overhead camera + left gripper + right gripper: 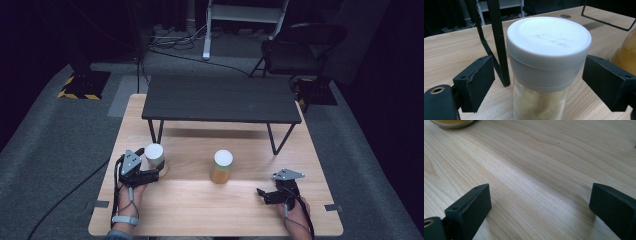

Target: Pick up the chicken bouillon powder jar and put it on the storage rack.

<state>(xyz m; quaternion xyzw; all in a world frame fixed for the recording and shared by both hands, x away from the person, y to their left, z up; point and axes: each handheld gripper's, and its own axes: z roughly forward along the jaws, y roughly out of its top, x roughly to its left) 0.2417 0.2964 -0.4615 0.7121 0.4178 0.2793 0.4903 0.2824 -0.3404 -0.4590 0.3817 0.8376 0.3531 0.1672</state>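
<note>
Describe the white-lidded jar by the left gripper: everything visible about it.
The jar is a clear, upright cylinder, glass or plastic by its look, holding a pale beige powder or grain. A broad white screw-type lid with a stepped skirt caps it. It stands on the wooden table at the left, near a leg of the black shelf. The left gripper has its jaws on either side of the lid, with small gaps showing, so not yet clamped.

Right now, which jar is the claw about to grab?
On the wooden table, in front of the small black bench, stand two white-lidded jars. It's the pale jar between the left claw's jaws; its neighbour, the amber jar, stands mid-table.
</note>
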